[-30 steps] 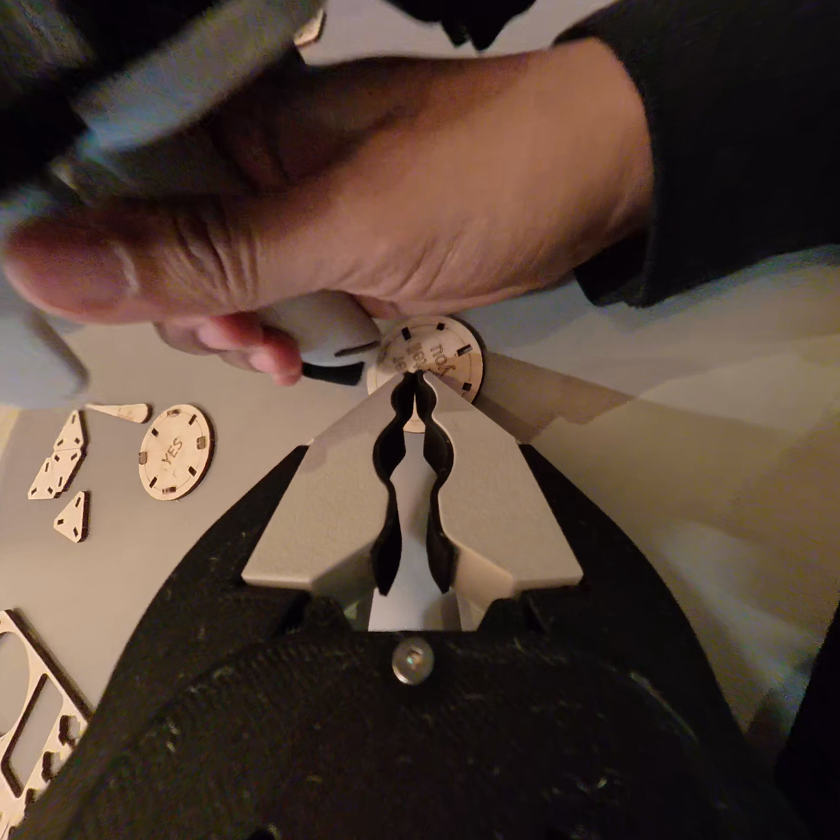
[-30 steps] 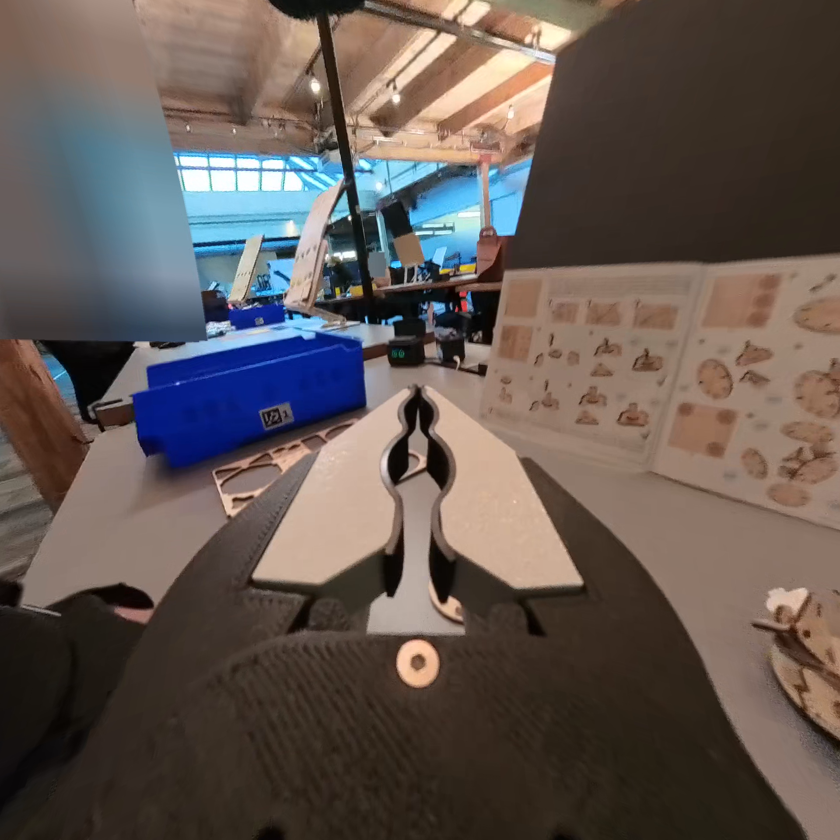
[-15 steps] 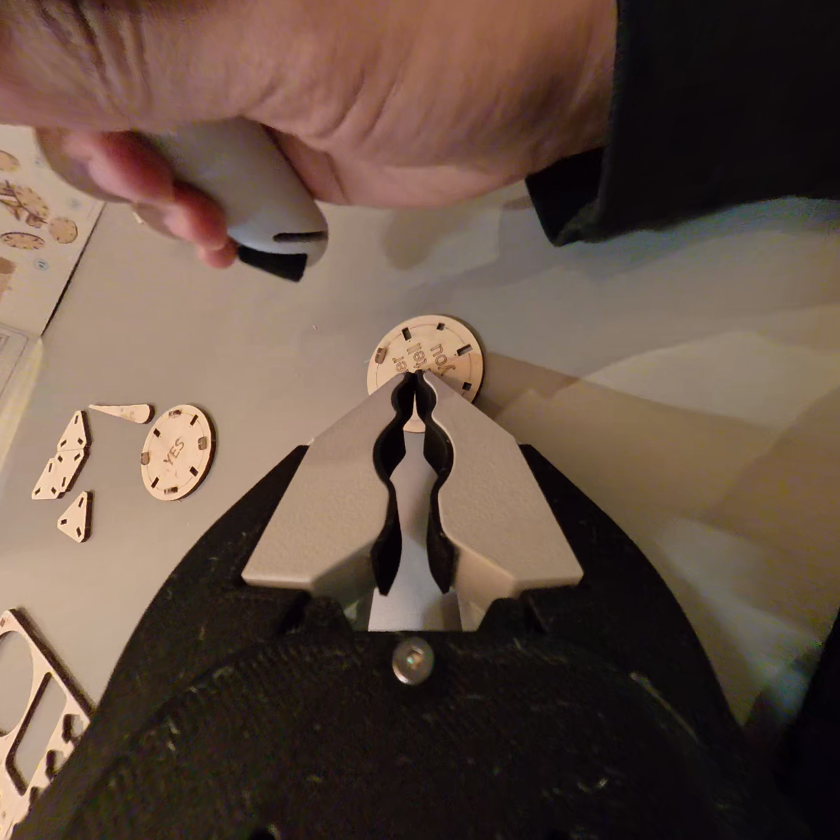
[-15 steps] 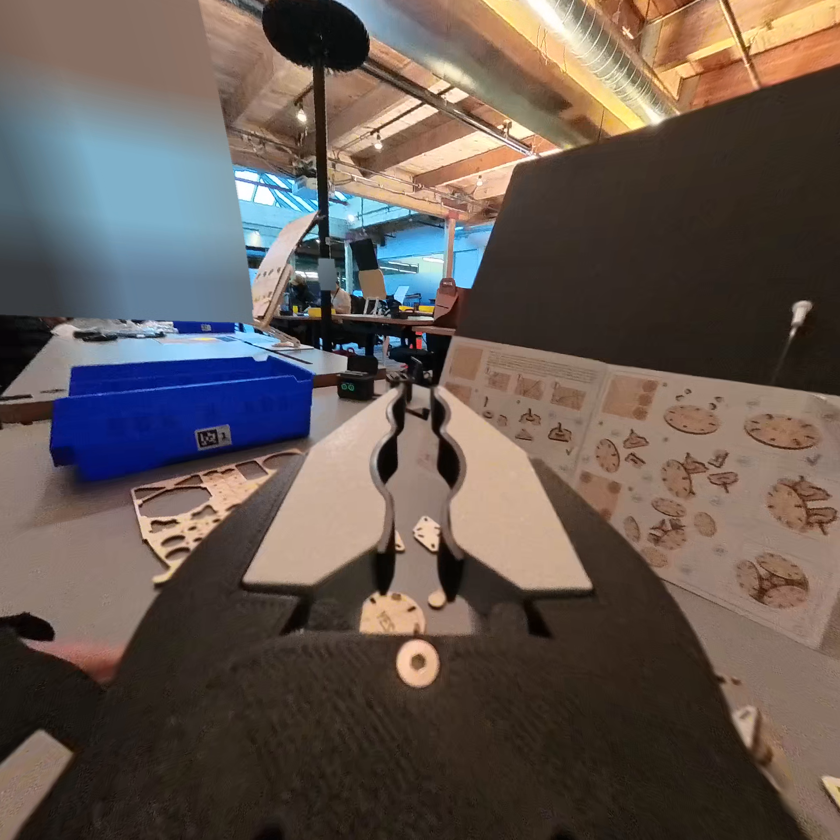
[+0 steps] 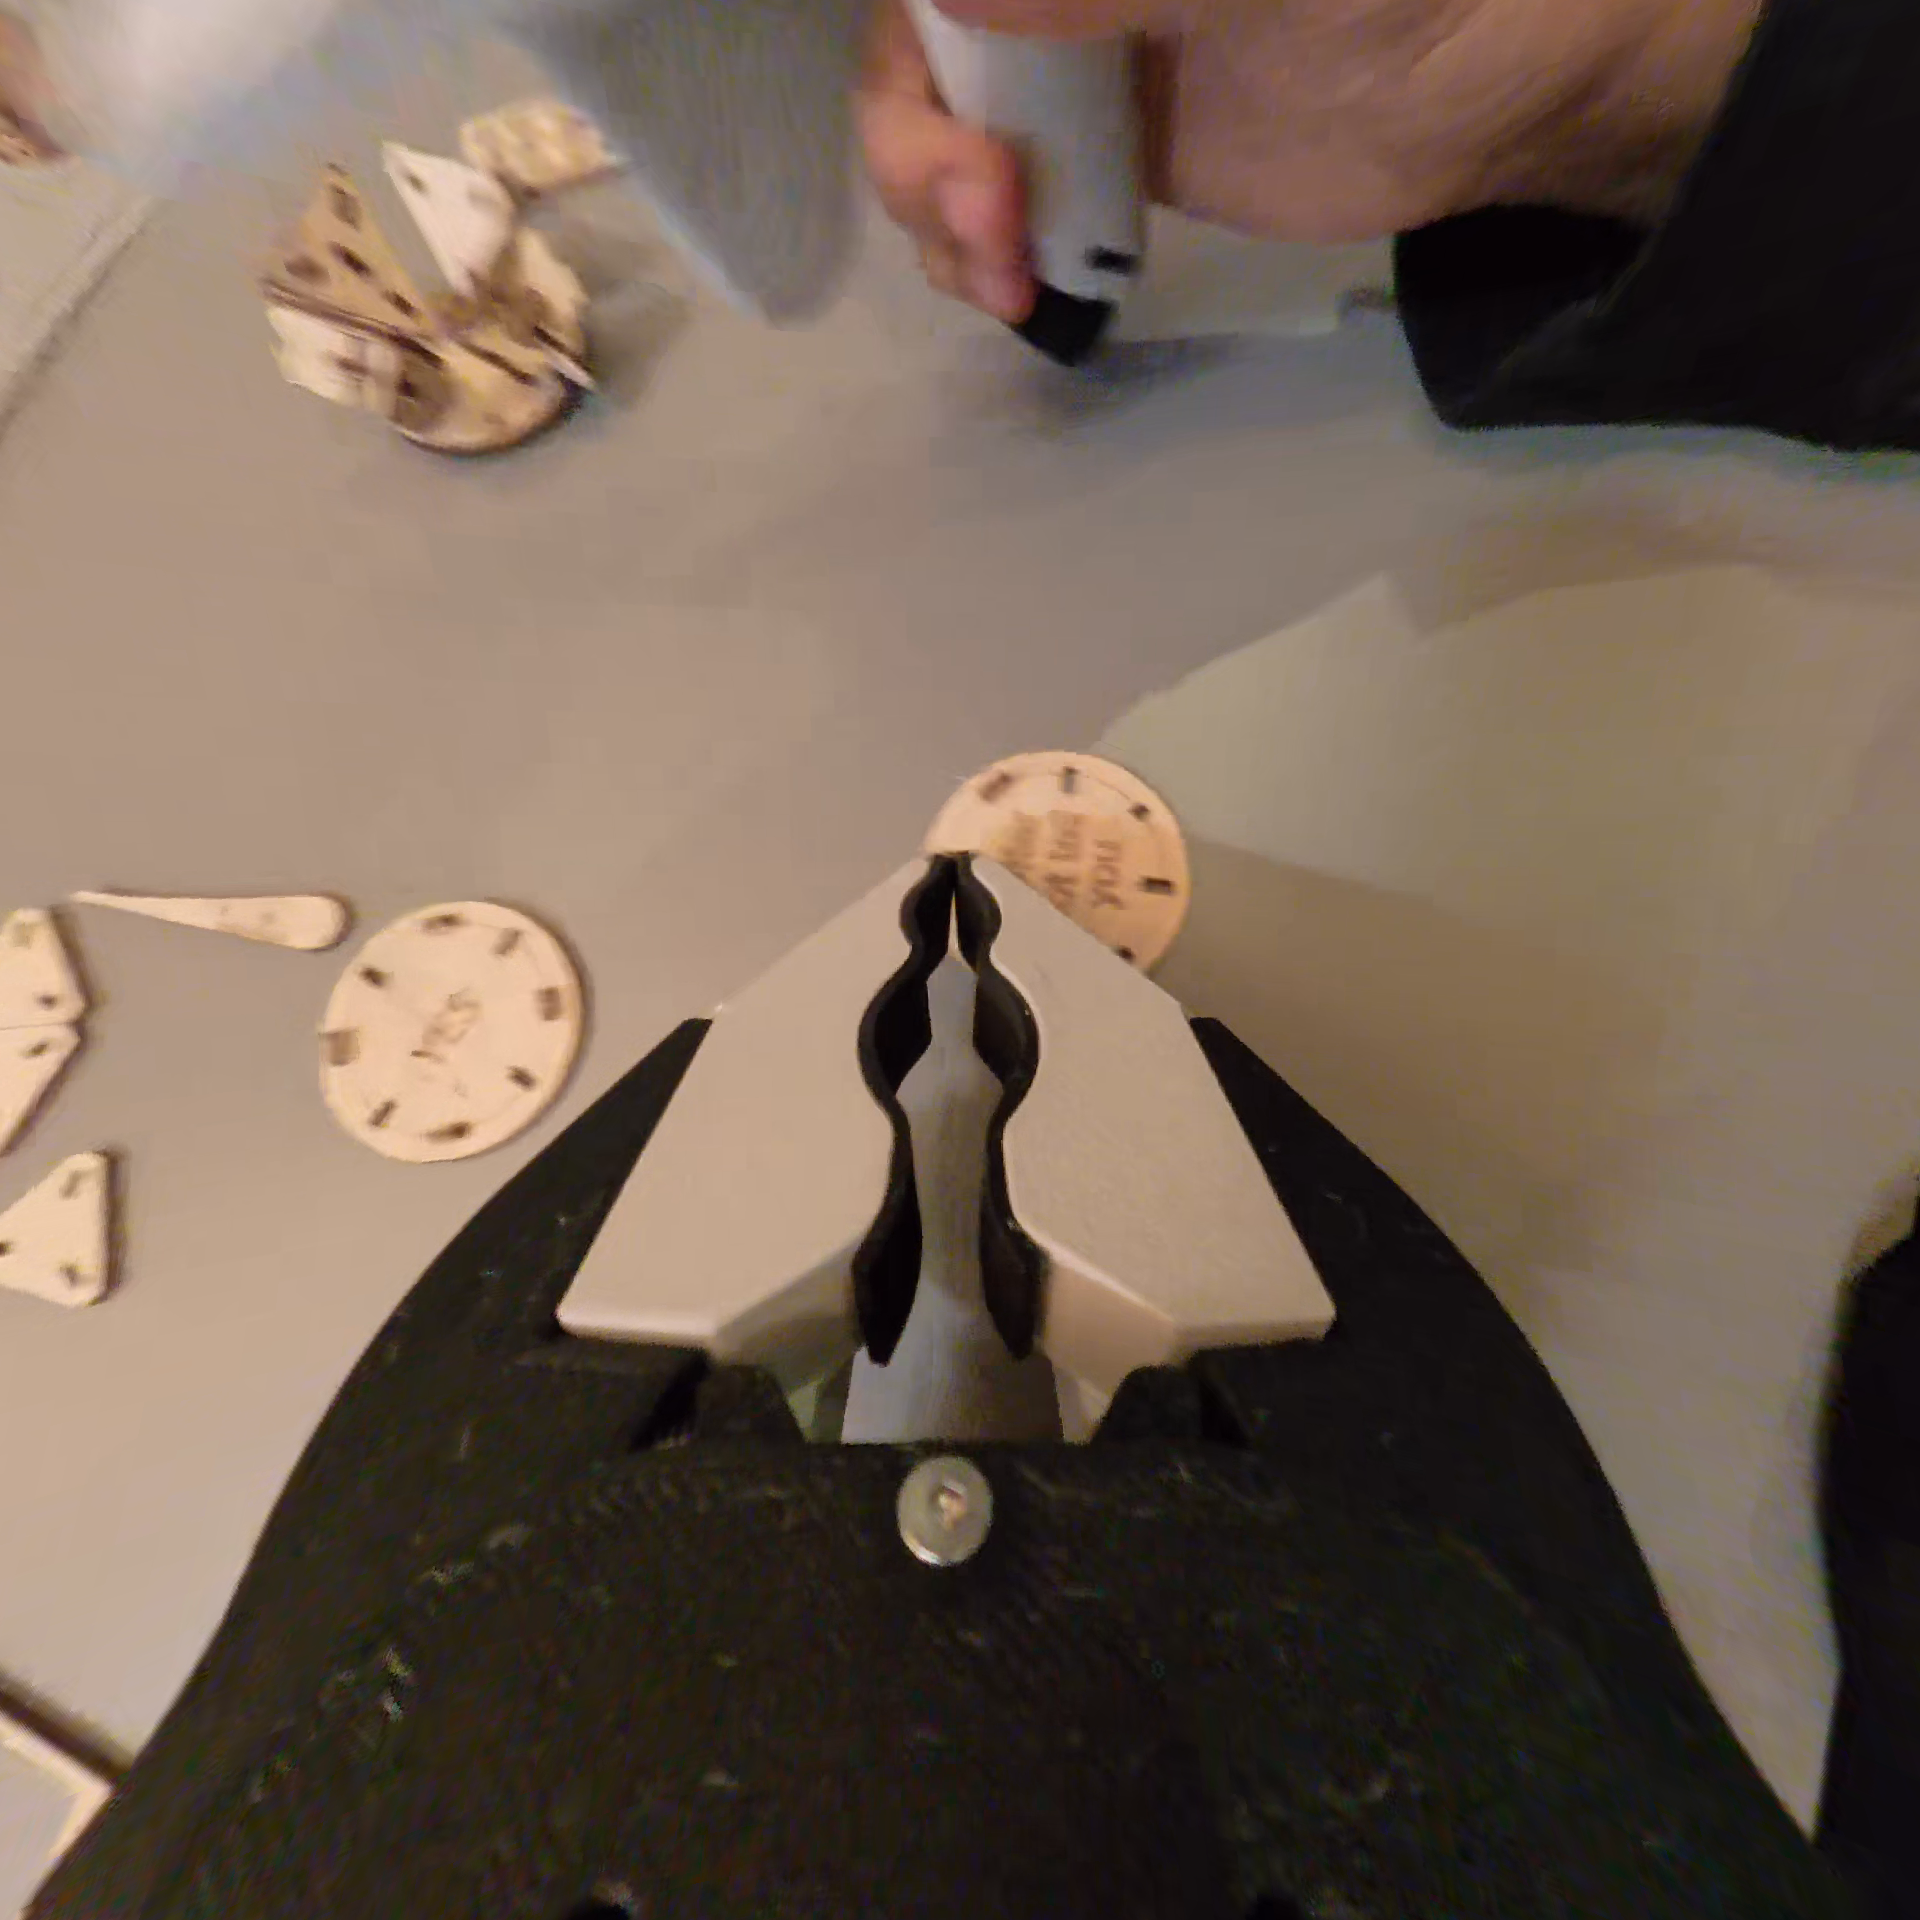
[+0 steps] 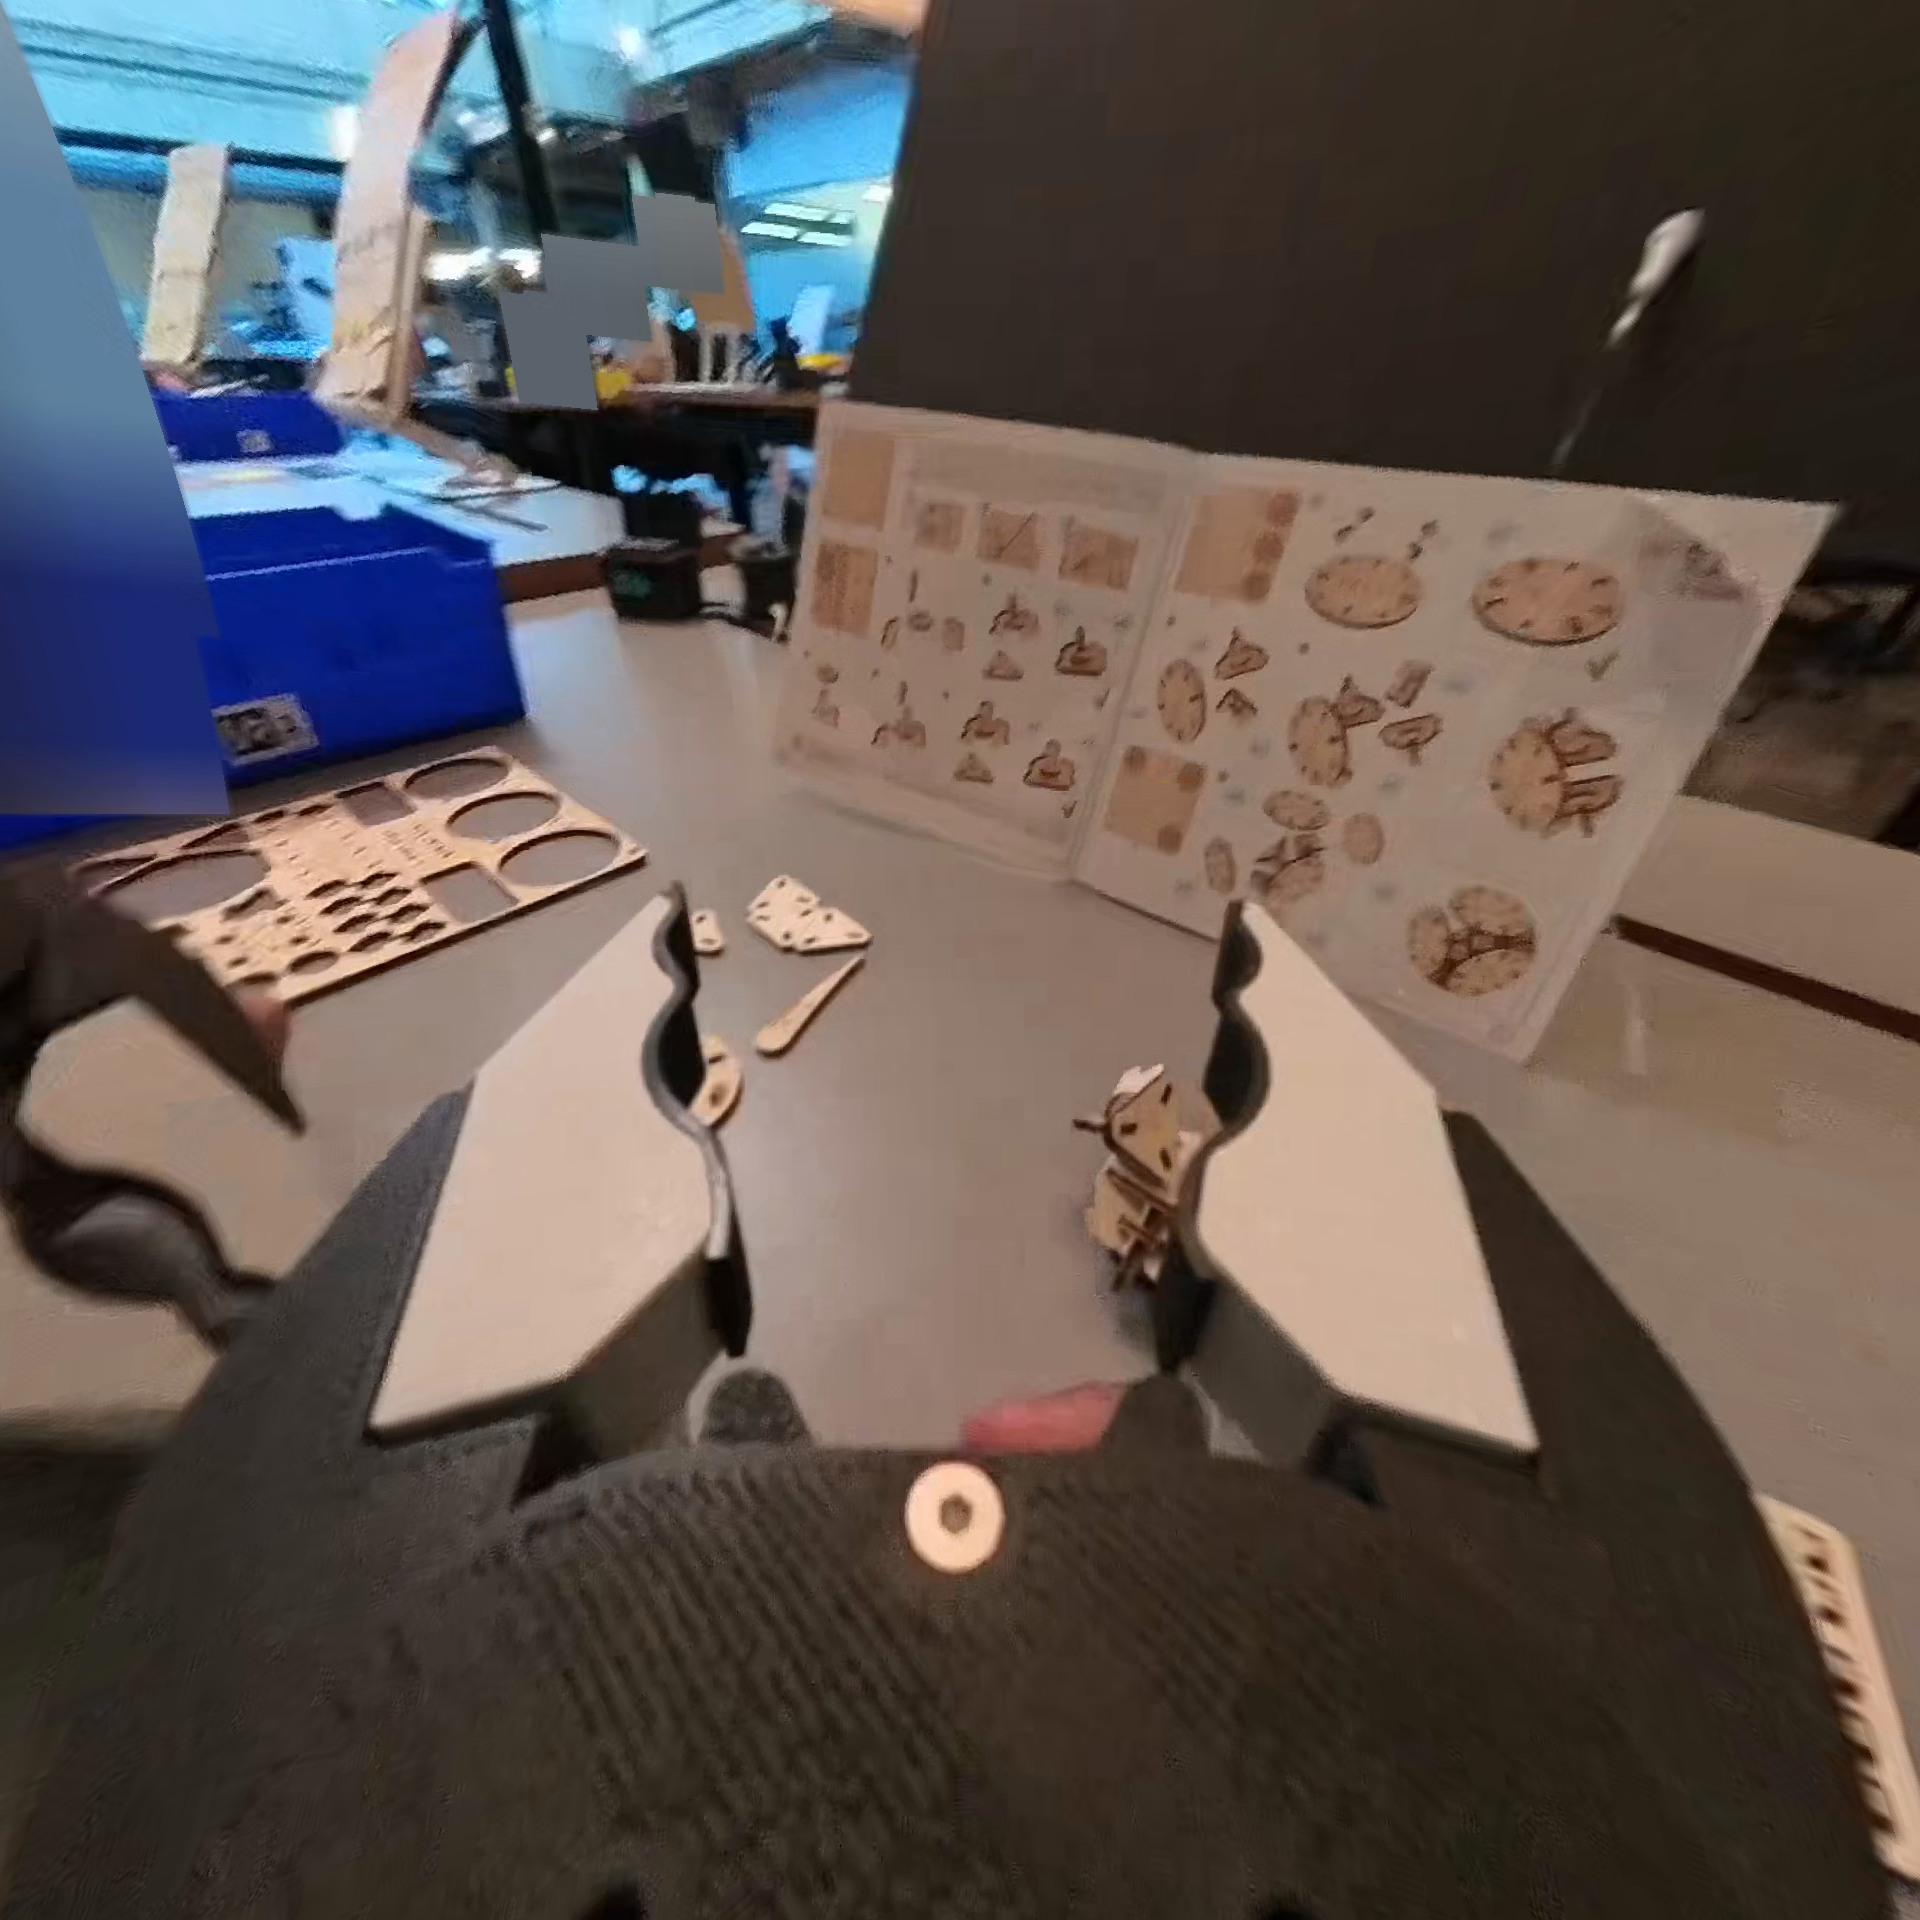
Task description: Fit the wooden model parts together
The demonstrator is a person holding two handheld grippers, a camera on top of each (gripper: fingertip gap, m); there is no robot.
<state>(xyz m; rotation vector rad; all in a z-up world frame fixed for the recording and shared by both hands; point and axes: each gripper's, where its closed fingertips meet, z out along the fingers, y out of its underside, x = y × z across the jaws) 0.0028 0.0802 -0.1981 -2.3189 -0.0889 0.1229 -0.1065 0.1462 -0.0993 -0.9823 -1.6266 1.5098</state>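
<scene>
- The left gripper (image 5: 954, 858) has its jaws closed tip to tip, and nothing can be seen between the black pads. The tips sit over the near edge of a round wooden disc (image 5: 1081, 847) that lies flat on the grey table (image 5: 727, 623); whether they touch it cannot be told.
- At 9 o'clock from those tips lies a second slotted wooden disc (image 5: 452, 1029), with a slim teardrop-shaped wooden piece (image 5: 223, 920) just beyond it and small triangular wooden pieces (image 5: 62, 1231) further out toward the left edge.
- At 11 o'clock, well away, stands a part-built wooden assembly (image 5: 436, 301), blurred.
- At 12 to 1 o'clock, far off, a hand (image 5: 1299, 114) in a dark sleeve grips a pale handle.
- The right gripper (image 6: 951, 930) is spread wide, bare table between its fingers.
- The same wooden assembly (image 6: 1138, 1174) stands just inside the right finger, near its base; contact cannot be told.
- A disc edge (image 6: 717, 1081) shows beside the left finger.
- Beyond the tips at 11 o'clock lie the teardrop piece (image 6: 805, 1008) and the triangular pieces (image 6: 805, 914).
- Further at 10 o'clock lies a punched-out wooden sheet (image 6: 353, 862), with a blue bin (image 6: 353, 634) behind it.
- At 1 o'clock an open instruction sheet (image 6: 1299, 707) stands propped against a dark board (image 6: 1351, 208).
</scene>
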